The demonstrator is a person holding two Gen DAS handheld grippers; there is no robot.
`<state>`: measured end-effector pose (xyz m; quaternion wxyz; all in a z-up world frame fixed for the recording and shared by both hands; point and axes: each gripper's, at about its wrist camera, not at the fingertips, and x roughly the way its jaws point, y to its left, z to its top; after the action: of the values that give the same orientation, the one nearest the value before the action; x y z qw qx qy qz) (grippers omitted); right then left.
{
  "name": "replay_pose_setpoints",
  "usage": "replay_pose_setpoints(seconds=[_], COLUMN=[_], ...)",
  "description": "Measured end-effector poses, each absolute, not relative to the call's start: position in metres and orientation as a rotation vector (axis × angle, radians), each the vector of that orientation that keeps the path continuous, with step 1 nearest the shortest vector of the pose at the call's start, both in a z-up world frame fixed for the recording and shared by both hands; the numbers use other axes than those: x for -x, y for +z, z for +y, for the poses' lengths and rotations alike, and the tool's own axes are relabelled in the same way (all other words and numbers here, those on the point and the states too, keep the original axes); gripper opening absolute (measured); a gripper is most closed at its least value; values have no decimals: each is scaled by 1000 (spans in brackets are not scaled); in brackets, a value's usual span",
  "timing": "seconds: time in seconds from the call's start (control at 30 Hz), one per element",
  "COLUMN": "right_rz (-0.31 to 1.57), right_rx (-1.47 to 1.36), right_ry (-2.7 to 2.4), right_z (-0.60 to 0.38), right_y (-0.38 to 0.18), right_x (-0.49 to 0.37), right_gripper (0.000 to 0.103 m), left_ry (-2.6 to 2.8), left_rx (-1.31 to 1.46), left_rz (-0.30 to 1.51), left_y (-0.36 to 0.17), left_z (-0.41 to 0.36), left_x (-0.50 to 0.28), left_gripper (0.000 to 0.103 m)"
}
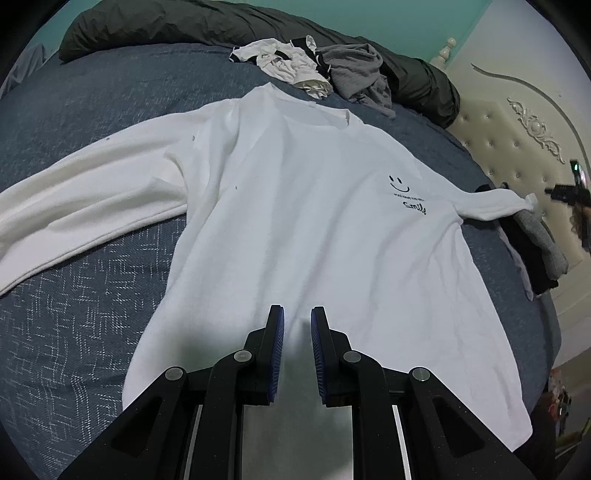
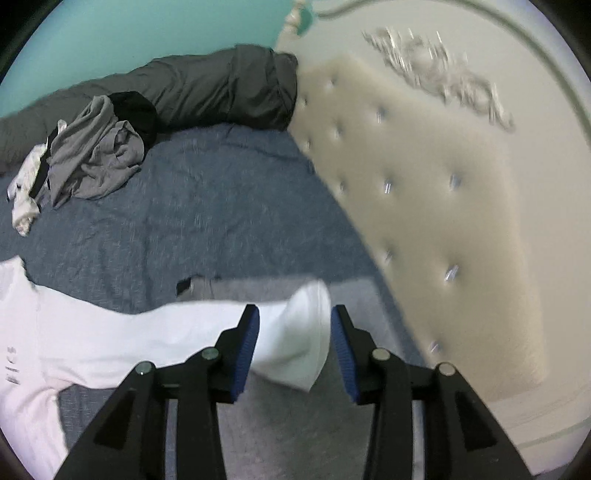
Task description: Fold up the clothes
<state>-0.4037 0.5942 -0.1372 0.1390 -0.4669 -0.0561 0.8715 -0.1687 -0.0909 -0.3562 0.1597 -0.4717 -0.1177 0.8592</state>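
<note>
A white long-sleeved shirt (image 1: 295,206) with a small smiley print lies face up, spread on the blue bed cover (image 1: 74,302). My left gripper (image 1: 297,314) sits at the middle of its bottom hem; the jaws stand narrow, with the cloth filling the gap between the blue pads. In the right wrist view the shirt's sleeve (image 2: 147,332) stretches out towards the headboard. My right gripper (image 2: 293,314) is open, its fingers either side of the cuff (image 2: 306,332) without pressing on it. The other sleeve (image 1: 74,214) lies out to the left.
A heap of unfolded grey, white and black clothes (image 1: 332,70) lies beyond the collar, before a rolled dark duvet (image 1: 166,26). Folded dark and grey garments (image 1: 532,243) sit by the cream tufted headboard (image 2: 424,184). A turquoise wall is behind.
</note>
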Motion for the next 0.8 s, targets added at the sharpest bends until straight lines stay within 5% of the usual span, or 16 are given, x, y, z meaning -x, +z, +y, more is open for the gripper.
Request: replay_pose_setpoints(seconds=[0.23, 0.43, 0.5, 0.6, 0.8], right_rz=[160, 210, 184, 191, 189], right_rx=[1466, 1485, 1518, 1498, 1403], right_ry=[2440, 2470, 2471, 2488, 2540], right_z=[636, 642, 639, 638, 649], right_y=[-180, -193, -202, -203, -161], right_x=[383, 384, 388, 388, 386], right_gripper=[42, 41, 18, 7, 6], left_ry=[2446, 2441, 2441, 2440, 2442], left_rx=[1373, 1394, 1399, 1400, 1392], left_rz=[-315, -293, -293, -293, -291], left_y=[-363, -369, -370, -371, -369], left_z=[-86, -81, -80, -80, -81], left_x=[172, 174, 174, 174, 173], left_gripper=[16, 16, 16, 16, 16])
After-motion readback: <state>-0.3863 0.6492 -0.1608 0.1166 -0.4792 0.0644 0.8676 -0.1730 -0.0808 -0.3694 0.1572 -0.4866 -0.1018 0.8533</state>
